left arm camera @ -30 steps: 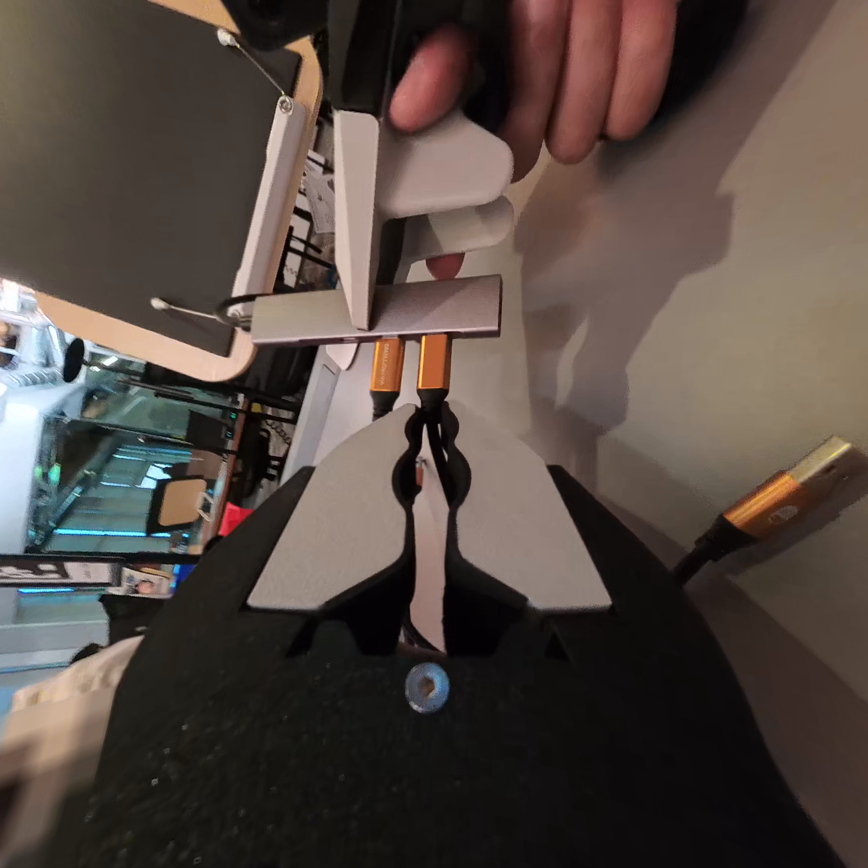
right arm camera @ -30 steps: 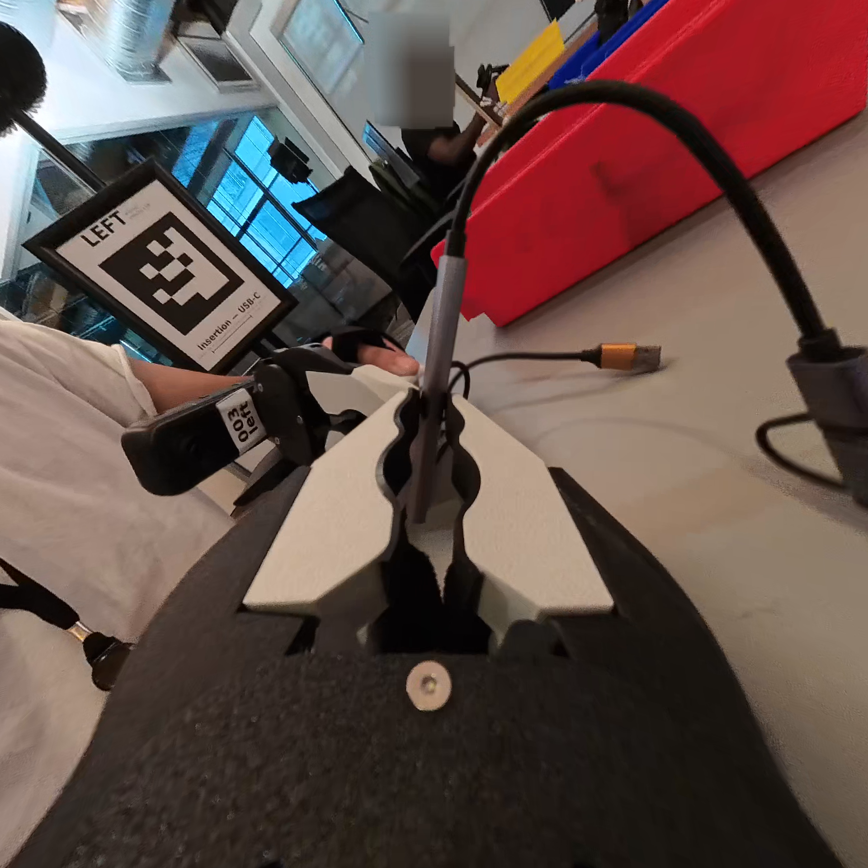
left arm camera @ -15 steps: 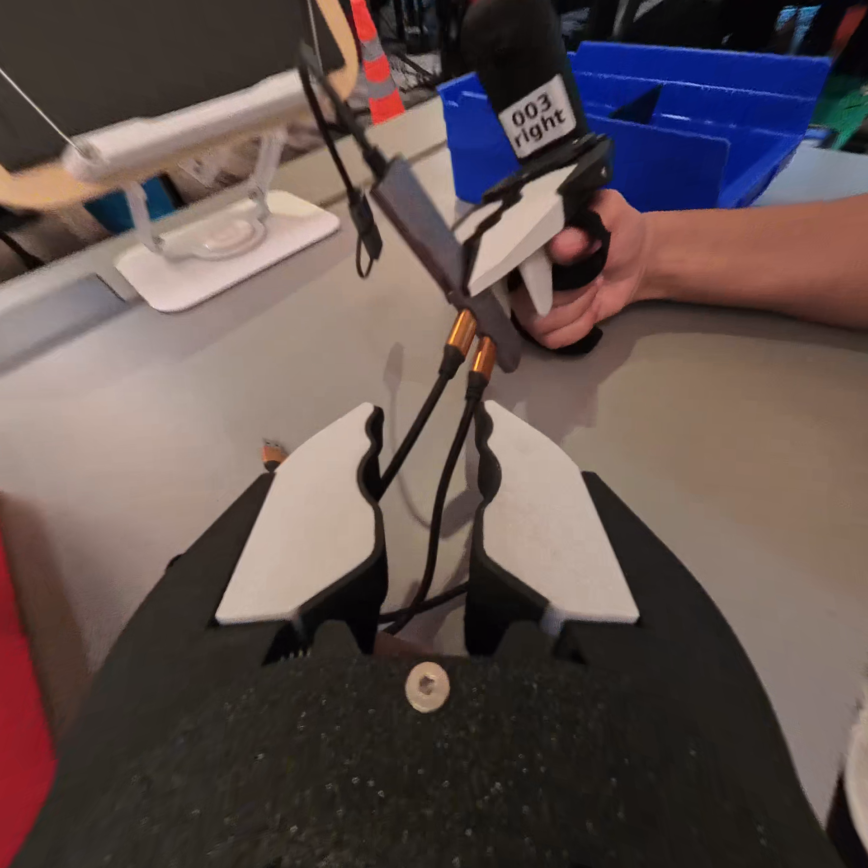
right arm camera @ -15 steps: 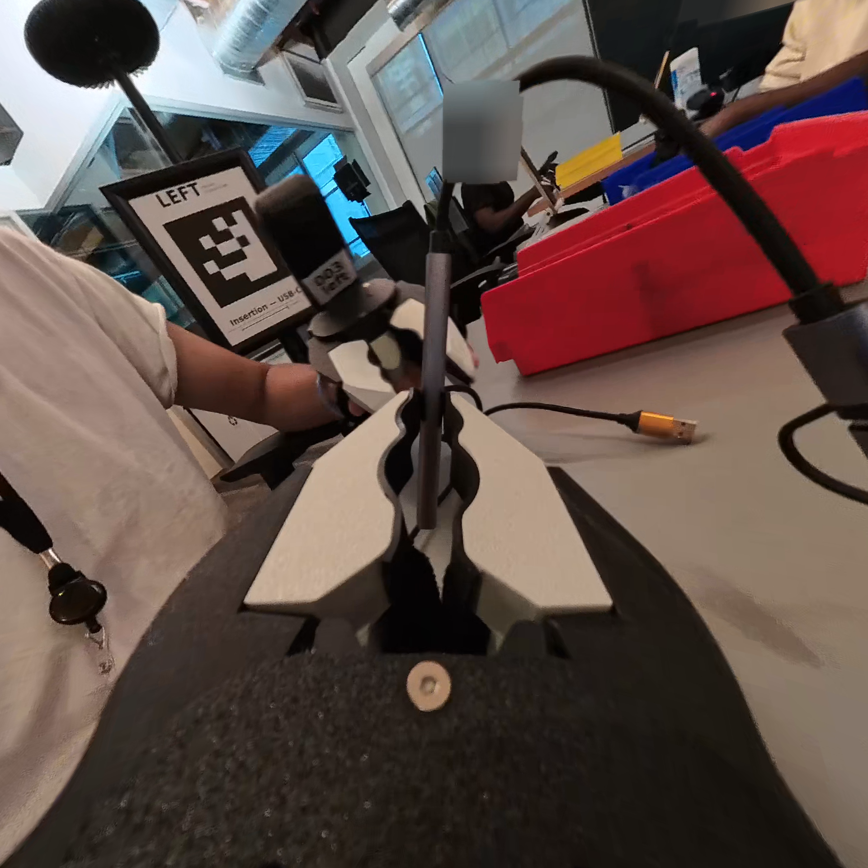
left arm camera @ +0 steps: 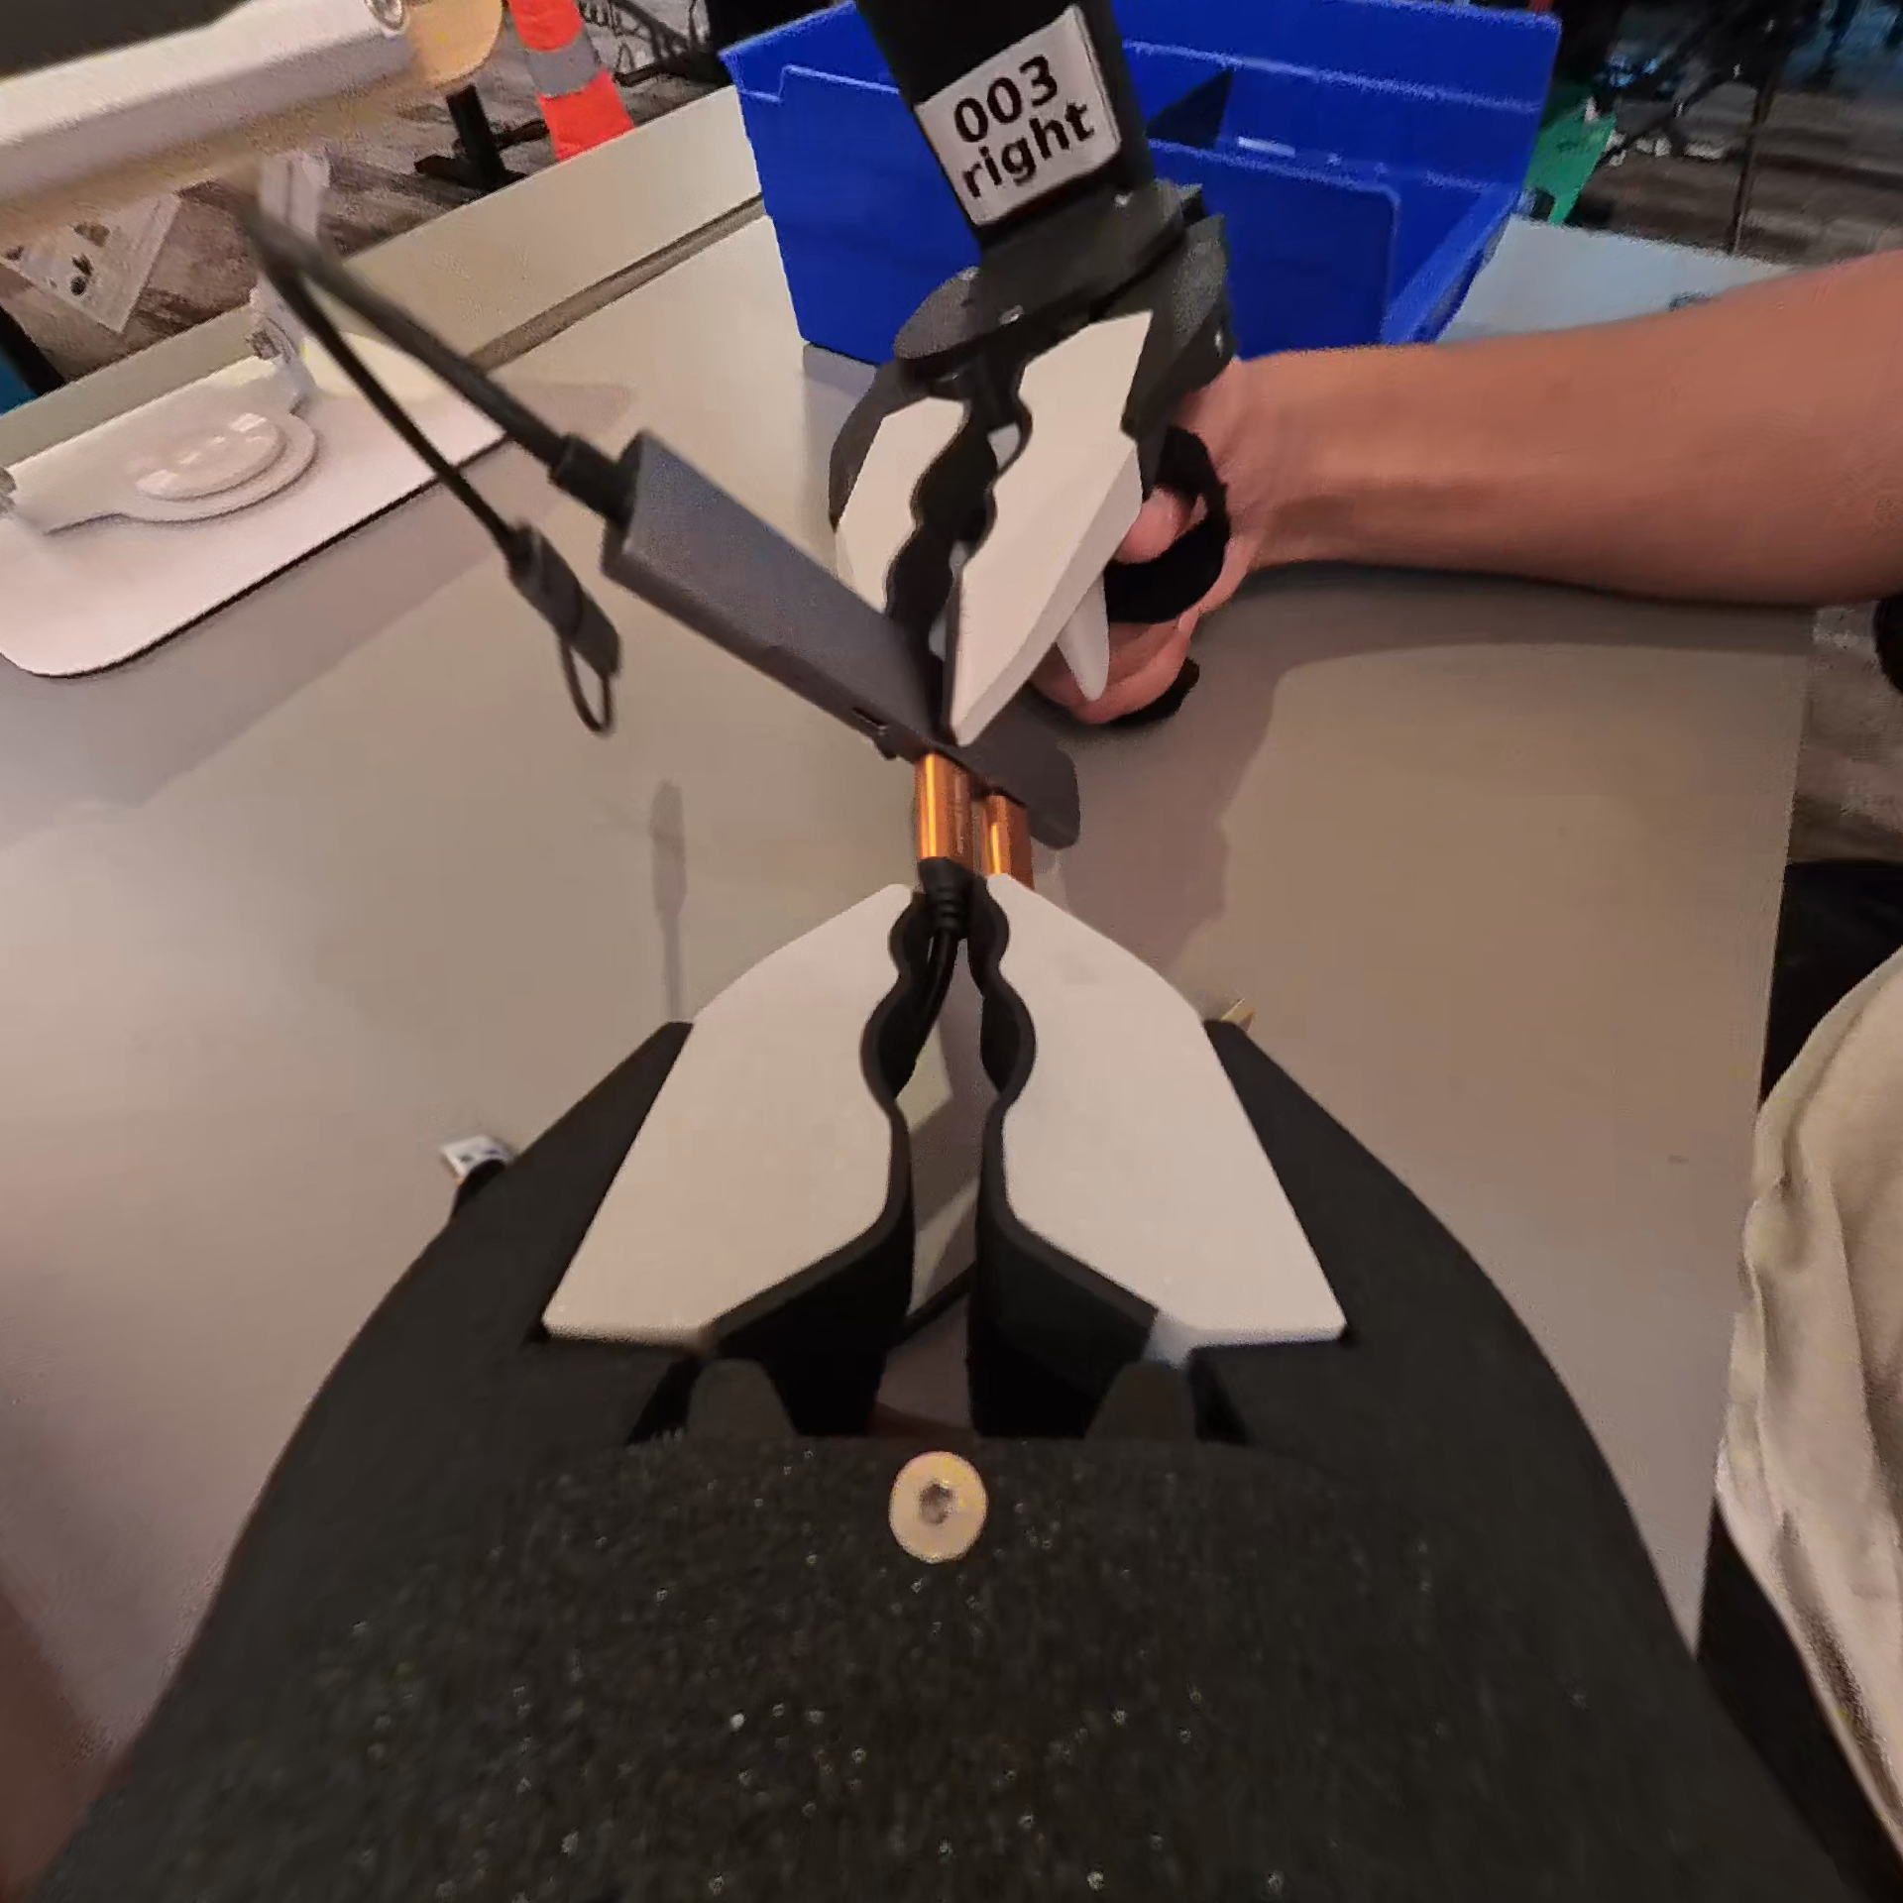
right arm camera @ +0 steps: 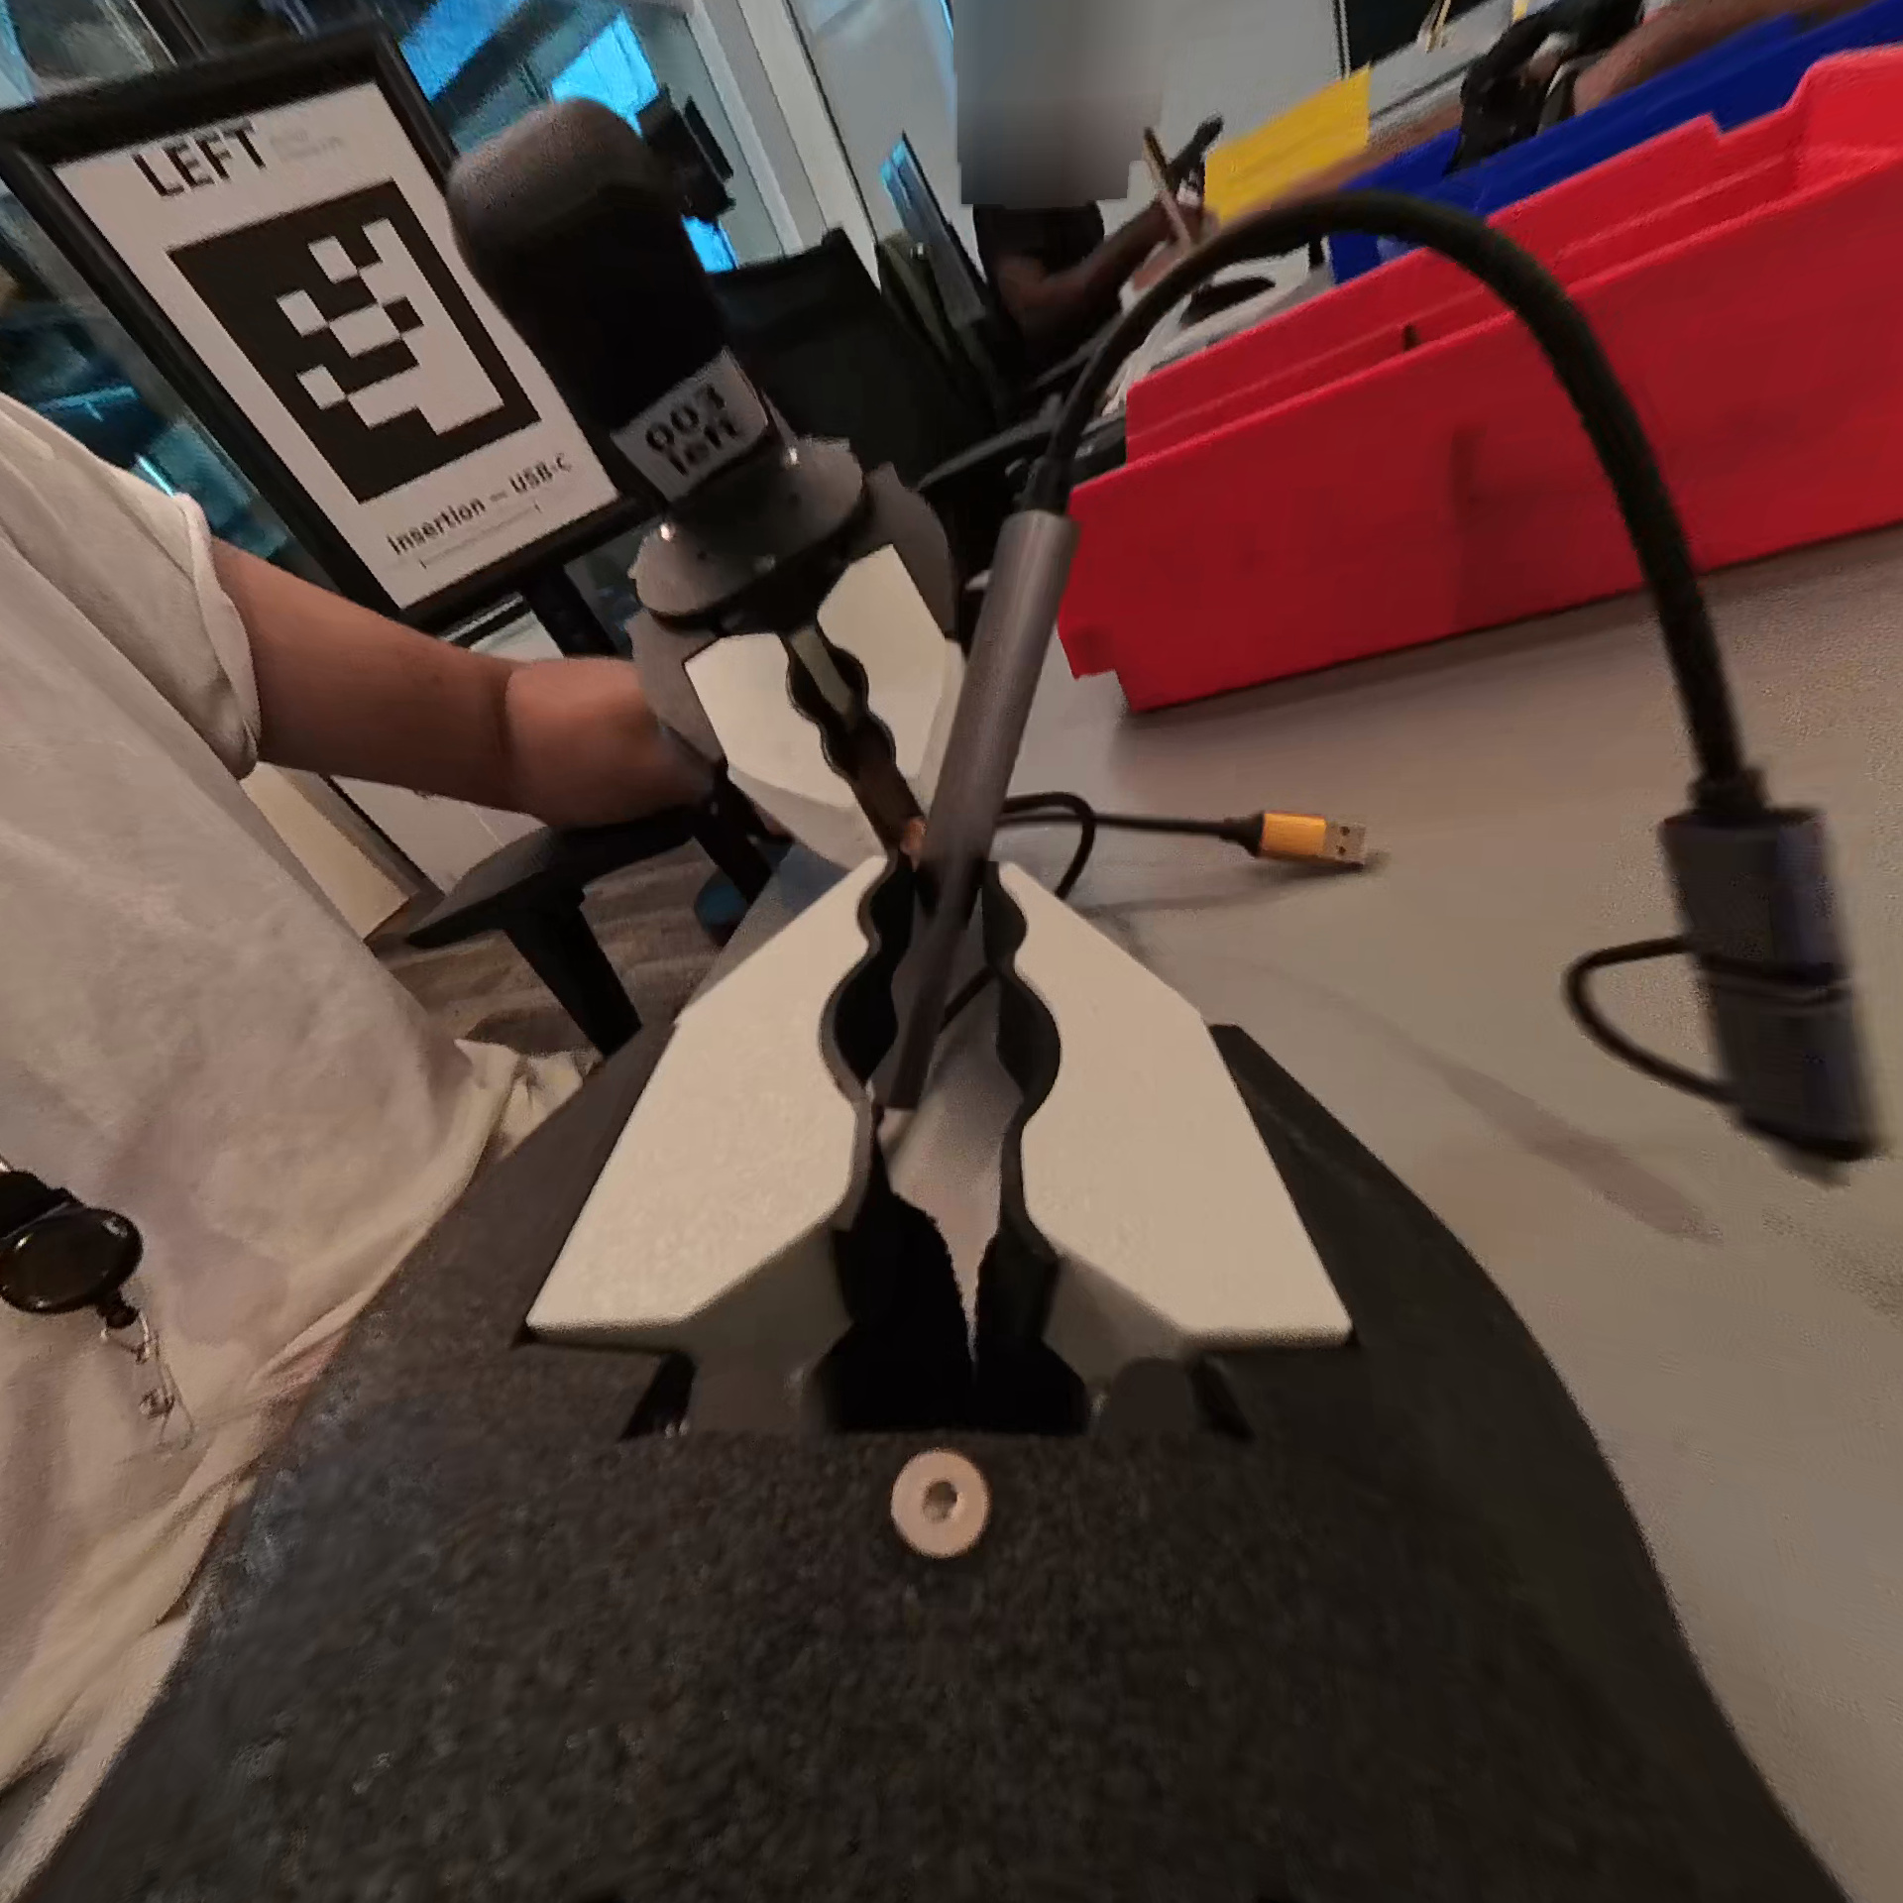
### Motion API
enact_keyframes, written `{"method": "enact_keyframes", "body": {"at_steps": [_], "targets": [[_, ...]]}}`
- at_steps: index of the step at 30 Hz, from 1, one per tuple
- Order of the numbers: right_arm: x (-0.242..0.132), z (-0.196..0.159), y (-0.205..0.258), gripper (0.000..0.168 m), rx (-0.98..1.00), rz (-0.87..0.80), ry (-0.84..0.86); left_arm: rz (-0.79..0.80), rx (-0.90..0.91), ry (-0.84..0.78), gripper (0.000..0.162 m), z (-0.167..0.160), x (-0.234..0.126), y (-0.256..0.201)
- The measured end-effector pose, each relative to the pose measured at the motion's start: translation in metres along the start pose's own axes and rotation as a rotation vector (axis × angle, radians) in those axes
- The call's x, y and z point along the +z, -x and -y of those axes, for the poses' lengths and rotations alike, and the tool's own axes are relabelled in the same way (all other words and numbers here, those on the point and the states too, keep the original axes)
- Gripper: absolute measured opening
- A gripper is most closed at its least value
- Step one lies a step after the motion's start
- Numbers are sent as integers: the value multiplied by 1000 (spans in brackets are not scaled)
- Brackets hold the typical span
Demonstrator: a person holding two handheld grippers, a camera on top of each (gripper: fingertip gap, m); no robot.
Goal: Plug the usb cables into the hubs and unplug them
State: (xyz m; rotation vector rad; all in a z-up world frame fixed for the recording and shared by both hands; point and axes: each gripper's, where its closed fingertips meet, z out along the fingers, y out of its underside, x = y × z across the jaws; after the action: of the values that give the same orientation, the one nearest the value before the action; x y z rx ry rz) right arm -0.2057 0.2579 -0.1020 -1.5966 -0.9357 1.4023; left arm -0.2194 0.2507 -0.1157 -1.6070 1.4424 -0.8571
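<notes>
My right gripper is shut on a flat grey USB hub and holds it tilted above the grey table. In the left wrist view the right gripper clamps the hub near its lower end. Two orange plugs sit side by side in the hub's edge. My left gripper is shut on a black cable just behind those plugs. The left gripper also shows in the right wrist view, tip to tip with mine. The hub's own black lead arcs over to a dangling grey connector.
A loose orange USB plug on a black cable lies on the table. A red bin stands behind it, a blue bin behind the right hand. A white stand base is at far left. A framed marker sign stands off the table. My two grippers' fingertips are within a few centimetres of each other. From either gripper's tips it is about 40 cm to the white stand base.
Half a second ago my left gripper was open and farther back from the plugs. It has moved up to them and shut on the cable. The right gripper still holds the hub, now more tilted.
</notes>
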Motion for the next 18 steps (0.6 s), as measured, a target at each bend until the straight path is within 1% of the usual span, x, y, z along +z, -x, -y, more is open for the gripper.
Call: {"method": "enact_keyframes", "body": {"at_steps": [5,8,12,15,18], "targets": [[3,-6,-1,9,-22,-25,47,-10,-10,20,7,-4,-2,3],[6,-4,-4,8,-29,-51,36,8,-34,21,6,-6,-3,8],[6,-6,-2,8,-7,-29,48,13,-10,21,6,-6,-2,7],[6,-3,-2,8,17,-17,20,4,-18,14,6,-5,-2,7],[6,1,0,8,32,5,3,-2,23,9,7,-3,-2,5]]}}
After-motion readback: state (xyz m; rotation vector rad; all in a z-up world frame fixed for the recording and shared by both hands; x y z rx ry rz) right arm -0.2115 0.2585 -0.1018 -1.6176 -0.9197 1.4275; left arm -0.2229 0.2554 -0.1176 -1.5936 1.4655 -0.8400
